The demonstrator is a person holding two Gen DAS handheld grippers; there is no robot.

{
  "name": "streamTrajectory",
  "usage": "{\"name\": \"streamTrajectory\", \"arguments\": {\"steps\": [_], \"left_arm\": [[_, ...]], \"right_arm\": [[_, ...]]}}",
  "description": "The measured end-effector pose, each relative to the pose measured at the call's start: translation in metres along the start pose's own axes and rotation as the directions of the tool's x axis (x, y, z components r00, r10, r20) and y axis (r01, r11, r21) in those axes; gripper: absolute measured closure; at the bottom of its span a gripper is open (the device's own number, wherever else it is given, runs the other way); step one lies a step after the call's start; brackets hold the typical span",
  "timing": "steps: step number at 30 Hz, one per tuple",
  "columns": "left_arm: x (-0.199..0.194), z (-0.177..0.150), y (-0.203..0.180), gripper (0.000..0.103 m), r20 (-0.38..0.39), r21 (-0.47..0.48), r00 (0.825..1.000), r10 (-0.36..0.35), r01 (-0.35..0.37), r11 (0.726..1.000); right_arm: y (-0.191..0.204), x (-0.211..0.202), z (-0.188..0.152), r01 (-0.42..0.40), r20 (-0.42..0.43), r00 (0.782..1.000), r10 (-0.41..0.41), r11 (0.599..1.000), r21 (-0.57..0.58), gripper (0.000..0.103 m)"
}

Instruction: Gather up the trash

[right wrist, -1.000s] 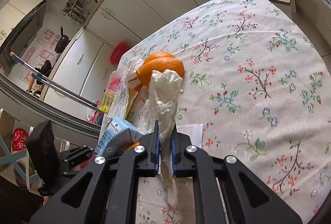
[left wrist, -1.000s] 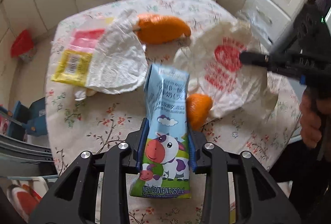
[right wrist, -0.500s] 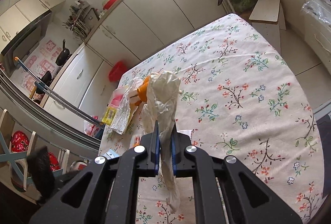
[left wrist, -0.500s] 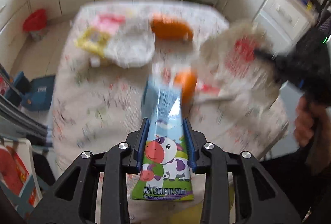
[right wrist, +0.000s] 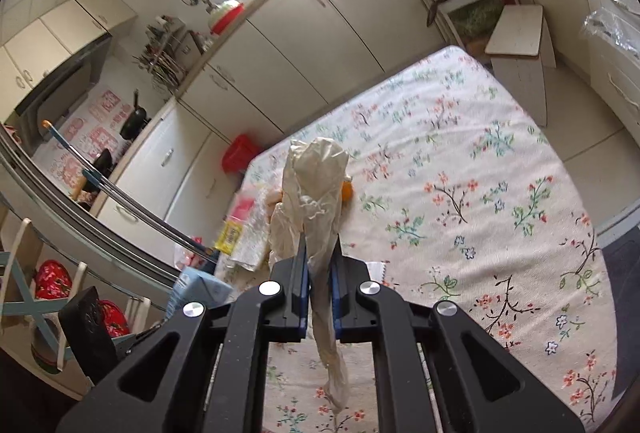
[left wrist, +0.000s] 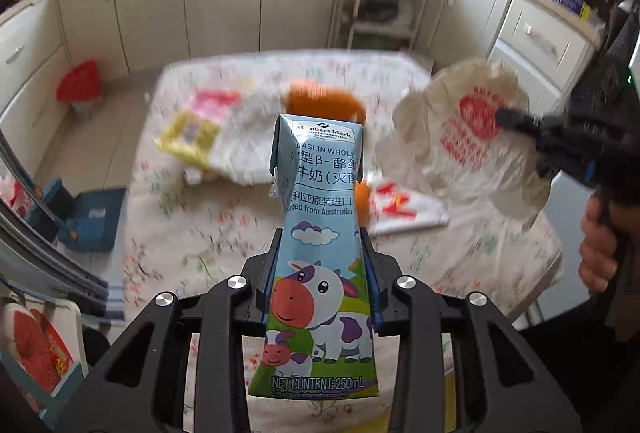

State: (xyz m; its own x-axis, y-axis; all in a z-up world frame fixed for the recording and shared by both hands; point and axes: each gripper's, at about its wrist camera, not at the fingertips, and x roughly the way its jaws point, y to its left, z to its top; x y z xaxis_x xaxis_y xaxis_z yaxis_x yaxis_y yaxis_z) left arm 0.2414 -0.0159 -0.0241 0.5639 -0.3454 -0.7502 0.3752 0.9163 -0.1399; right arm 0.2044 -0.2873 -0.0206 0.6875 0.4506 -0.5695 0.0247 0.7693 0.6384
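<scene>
wrappers [left wrist: 208,129] crowd table's [right wrist: 460,201] left, right side bare

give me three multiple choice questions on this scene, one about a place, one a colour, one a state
1. Where is the milk carton?
A. between the left gripper's fingers
B. lying on the table
C. inside the plastic bag

2. What colour is the print on the plastic bag?
A. green
B. red
C. black

3. How is the right gripper?
A. wide open, nothing in it
B. shut on the plastic bag
C. shut on an orange peel

Key: 1 A, the carton stands clamped between both pads; 2 B, red lettering shows on the pale bag; 3 B, the bag's film is pinched between the closed pads.
</scene>
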Motion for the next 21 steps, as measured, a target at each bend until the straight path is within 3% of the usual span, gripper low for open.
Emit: {"name": "streamTrajectory", "arguments": {"steps": [8, 21], "left_arm": [[-0.029, 0.001, -0.007, 0.071, 0.146, -0.024, 0.989, 0.026, -0.023, 0.999], [-0.071, -0.027, -0.026, 0.071, 0.265, -0.008, 0.962, 0.068, -0.069, 0.998]], "right_arm": [[0.015, -0.024, -0.006, -0.047, 0.066, 0.997, 0.049, 0.998, -0.034, 0.093], [0.024, -0.051, -0.049, -0.067, 0.079, 0.994, 0.075, 0.993, -0.093, 0.093]]}}
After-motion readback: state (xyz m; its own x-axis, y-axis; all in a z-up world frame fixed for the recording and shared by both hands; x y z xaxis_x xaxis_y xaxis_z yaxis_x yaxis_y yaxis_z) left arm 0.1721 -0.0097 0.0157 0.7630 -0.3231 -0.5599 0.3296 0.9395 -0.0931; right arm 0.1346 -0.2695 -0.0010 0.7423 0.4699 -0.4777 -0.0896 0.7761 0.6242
